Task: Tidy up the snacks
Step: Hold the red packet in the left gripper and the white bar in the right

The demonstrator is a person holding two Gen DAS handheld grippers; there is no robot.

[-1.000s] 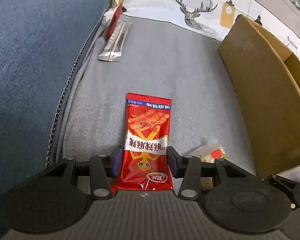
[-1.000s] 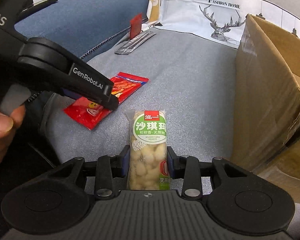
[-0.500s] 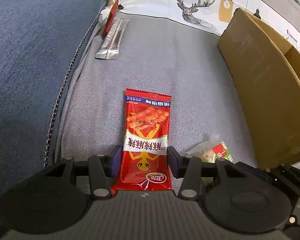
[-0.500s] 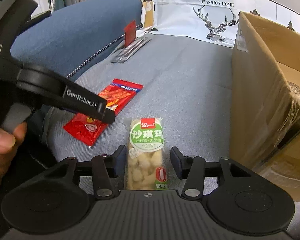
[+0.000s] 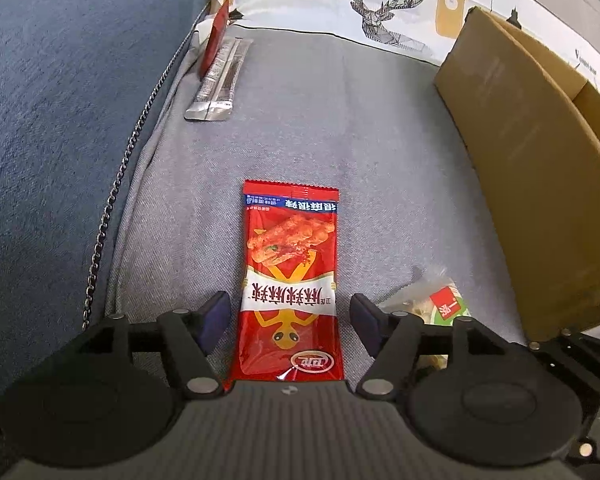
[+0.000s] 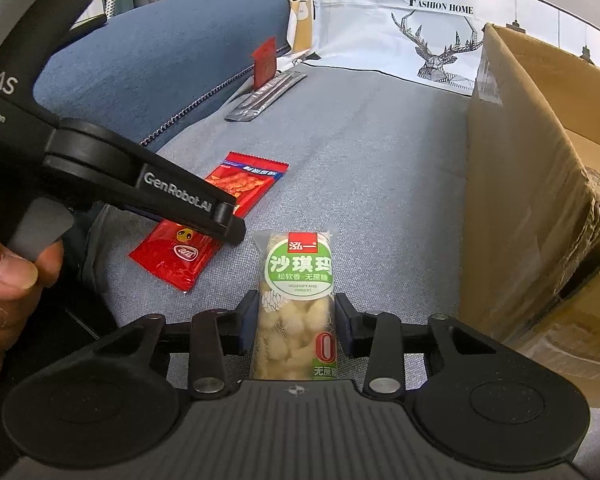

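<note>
A red snack packet (image 5: 290,280) lies flat on the grey sofa cushion (image 5: 340,120) between the fingers of my left gripper (image 5: 290,320). The jaws stand open with small gaps on both sides. The packet also shows in the right wrist view (image 6: 212,216), partly under the left gripper's finger (image 6: 188,200). A clear and green sachima packet (image 6: 298,300) sits between the fingers of my right gripper (image 6: 296,324), whose pads touch its sides. Its corner shows in the left wrist view (image 5: 440,304).
An open cardboard box (image 6: 540,200) stands on the right, also in the left wrist view (image 5: 532,168). A silver sachet (image 5: 218,84) and a small red packet (image 5: 216,40) lie far left by the blue armrest (image 5: 60,120). A deer-print cushion (image 6: 400,32) is behind.
My left gripper's jaws have widened off the red packet. My right gripper opened half a second ago and has closed back onto the sachima packet.
</note>
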